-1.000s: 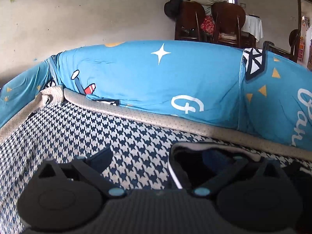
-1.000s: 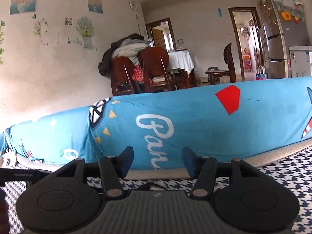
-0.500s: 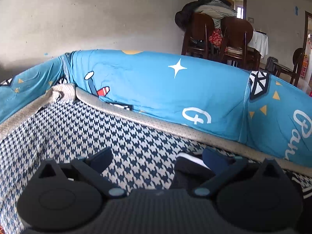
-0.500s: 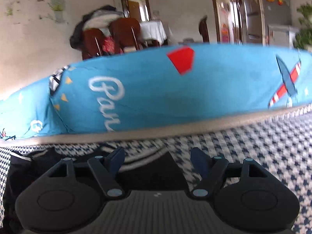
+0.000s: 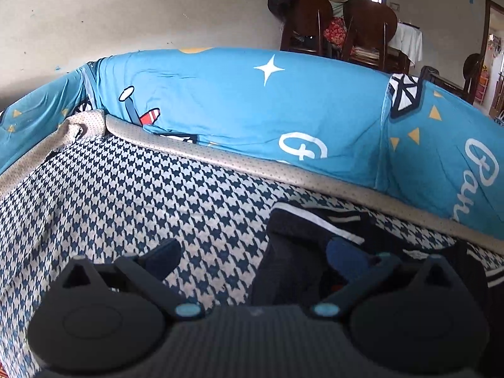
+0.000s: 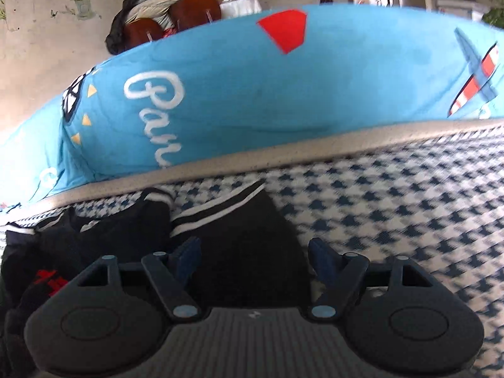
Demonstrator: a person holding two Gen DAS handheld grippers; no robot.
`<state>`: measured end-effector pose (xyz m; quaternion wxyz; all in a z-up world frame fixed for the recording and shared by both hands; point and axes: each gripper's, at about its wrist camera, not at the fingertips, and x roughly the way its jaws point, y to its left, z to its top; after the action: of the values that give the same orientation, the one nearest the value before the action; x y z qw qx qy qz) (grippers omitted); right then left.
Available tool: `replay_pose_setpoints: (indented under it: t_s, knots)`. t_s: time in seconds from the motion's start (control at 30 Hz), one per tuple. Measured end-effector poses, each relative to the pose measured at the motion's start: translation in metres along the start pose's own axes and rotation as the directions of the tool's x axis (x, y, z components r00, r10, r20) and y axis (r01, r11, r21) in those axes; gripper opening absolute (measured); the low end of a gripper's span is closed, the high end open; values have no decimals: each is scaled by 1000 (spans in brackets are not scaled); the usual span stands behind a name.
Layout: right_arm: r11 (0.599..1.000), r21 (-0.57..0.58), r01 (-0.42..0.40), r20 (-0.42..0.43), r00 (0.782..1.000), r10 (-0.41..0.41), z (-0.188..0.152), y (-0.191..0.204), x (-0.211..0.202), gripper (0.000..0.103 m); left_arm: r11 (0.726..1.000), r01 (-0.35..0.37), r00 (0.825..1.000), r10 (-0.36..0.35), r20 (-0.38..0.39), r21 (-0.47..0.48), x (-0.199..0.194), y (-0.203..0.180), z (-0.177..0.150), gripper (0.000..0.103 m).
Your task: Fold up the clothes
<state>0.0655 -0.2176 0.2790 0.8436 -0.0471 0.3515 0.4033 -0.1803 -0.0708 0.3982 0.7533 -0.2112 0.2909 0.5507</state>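
Basically nothing is looking folded yet: the black garment [image 5: 318,239] is lying rumpled on the houndstooth seat cover [image 5: 126,208], w/ its white-striped hems bunched and a red print showing in the right wrist view at approx 8 o'clock. Going left to right, the left gripper [image 5: 255,256] is hovering w/ its tongs spread wide; its left finger is sitting over bare cover at 7 o'clock, its right finger over the garment's left edge at 5 o'clock, nothing pinched. The right gripper [image 6: 255,253] is also standing spread, its jaws having just been opening, w/ a flat panel of the black cloth lying between them at 6 o'clock, pads not pressing on it. So, judging from that, all the work is still waiting: grabbing edges, spreading flat, then folding over. Materials: garment is looking like soft, limp knit w/ ribbed striped cuffs; seat cover is a coarse woven blue-white check w/ a beige dotted piping [image 5: 252,167] along its back edge; behind, from 9 to 3 o'clock, a smooth blue printed cushion cover [image 6: 236,94] is bulging in a rounded shape.
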Motion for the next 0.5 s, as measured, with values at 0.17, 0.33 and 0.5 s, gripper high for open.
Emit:
replay_pose_setpoints:
  t_s: [0.17, 0.33, 0.5]
  knots:
    - [997, -75, -1, 18, 1000, 2, -6, 16, 5, 36, 1000, 3, 1000, -3, -5, 24, 1, -4, -3, 103]
    - [997, -79, 2, 47, 999, 2, -4, 24, -2, 15, 999, 5, 1000, -4, -10, 40, 3, -7, -5, 103]
    - [981, -64, 185, 232, 959, -166, 5, 30, -38, 13, 999, 5, 1000, -5, -11, 37, 2, -4, -4, 103]
